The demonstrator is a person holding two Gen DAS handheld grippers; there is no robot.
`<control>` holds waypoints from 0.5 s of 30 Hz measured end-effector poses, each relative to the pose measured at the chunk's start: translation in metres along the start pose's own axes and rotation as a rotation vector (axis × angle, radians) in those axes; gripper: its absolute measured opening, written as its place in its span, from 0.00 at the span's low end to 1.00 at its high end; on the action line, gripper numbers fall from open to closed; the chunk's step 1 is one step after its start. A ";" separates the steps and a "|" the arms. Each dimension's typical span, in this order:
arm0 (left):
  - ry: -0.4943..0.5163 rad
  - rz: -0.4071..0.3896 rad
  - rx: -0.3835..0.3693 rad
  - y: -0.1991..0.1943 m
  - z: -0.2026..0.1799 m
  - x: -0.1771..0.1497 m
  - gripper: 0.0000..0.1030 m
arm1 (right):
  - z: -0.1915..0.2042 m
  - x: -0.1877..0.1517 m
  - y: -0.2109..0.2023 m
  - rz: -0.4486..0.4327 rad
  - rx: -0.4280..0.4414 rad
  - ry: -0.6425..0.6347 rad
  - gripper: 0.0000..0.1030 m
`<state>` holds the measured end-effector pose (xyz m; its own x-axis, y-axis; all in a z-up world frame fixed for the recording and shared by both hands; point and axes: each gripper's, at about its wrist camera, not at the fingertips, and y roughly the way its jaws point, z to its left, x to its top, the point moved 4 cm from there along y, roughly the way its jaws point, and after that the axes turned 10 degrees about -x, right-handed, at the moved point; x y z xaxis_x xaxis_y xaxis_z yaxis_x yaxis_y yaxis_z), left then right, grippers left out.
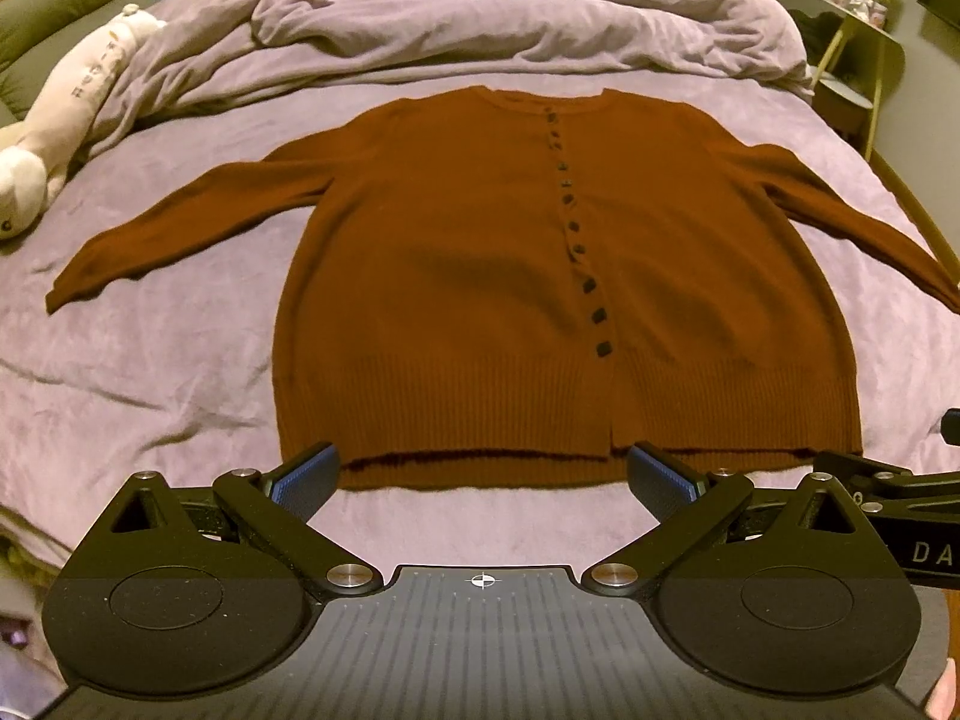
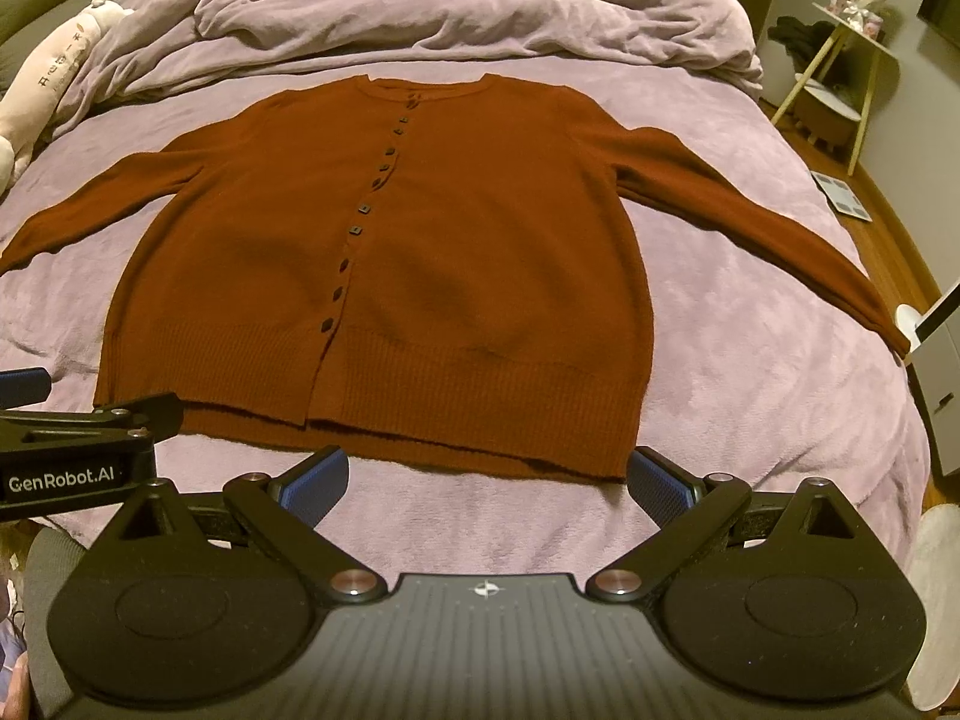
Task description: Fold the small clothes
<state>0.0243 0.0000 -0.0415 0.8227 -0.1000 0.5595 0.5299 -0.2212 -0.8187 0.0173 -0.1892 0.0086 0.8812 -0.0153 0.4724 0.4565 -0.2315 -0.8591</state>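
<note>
A rust-brown buttoned cardigan point(image 1: 480, 276) lies flat and face up on the purple bed sheet point(image 1: 150, 360), both sleeves spread out to the sides; it also shows in the right wrist view point(image 2: 390, 276). My left gripper point(image 1: 483, 471) is open and empty, hovering just in front of the hem. My right gripper point(image 2: 489, 474) is open and empty, in front of the hem's right part. The left gripper's body shows at the left edge of the right wrist view point(image 2: 78, 444).
A crumpled purple duvet point(image 1: 480, 18) is heaped at the head of the bed. A long plush toy point(image 1: 66, 108) lies along the left side. A small side table point(image 2: 840, 78) and a floor scale point(image 2: 843, 195) stand right of the bed.
</note>
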 end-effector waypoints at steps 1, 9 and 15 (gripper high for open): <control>0.000 0.000 0.000 0.000 0.000 0.000 1.00 | -0.001 0.000 0.000 0.000 0.001 0.001 0.96; 0.000 0.002 -0.001 0.001 -0.001 -0.002 1.00 | -0.001 -0.001 -0.002 -0.003 0.000 0.001 0.96; -0.005 0.005 -0.001 0.002 0.000 -0.004 1.00 | -0.001 -0.001 -0.002 -0.003 0.000 0.003 0.96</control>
<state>0.0224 -0.0005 -0.0451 0.8265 -0.0968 0.5546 0.5254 -0.2214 -0.8216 0.0151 -0.1900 0.0100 0.8795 -0.0171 0.4755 0.4591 -0.2320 -0.8575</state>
